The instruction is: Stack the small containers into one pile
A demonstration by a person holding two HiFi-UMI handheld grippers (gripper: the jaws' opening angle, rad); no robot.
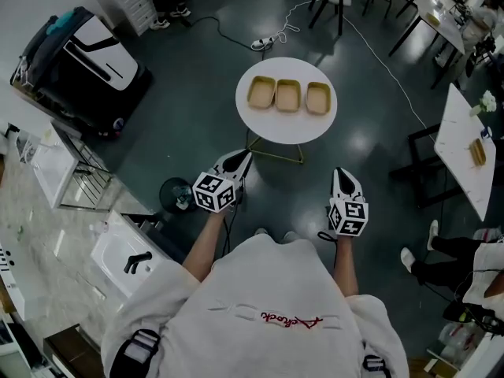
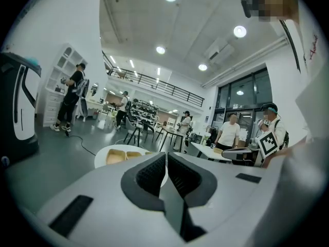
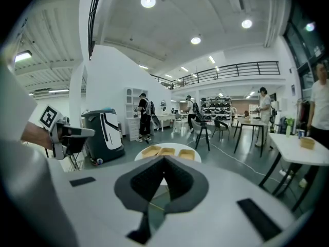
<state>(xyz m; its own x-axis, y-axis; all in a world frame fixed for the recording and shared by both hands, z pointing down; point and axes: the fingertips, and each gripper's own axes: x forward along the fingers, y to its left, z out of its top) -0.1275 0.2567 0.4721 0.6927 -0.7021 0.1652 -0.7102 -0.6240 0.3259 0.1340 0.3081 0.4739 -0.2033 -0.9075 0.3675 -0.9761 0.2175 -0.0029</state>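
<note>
Nothing is stacked yet: we see the three small containers (image 1: 288,95) side by side and apart on the round table (image 1: 283,128) at 12 o'clock, with our left gripper (image 1: 239,162) and right gripper (image 1: 343,176) short of it, jaws together, empty.

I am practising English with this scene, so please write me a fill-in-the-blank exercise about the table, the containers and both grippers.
1. The round white table bears ____ small containers in a row.
2. No container is yet ____ on another.
3. The jaws of the left gripper and of the right gripper are ____.
4. Both grippers hold ____.
Missing words: three; stacked; shut; nothing.
</note>
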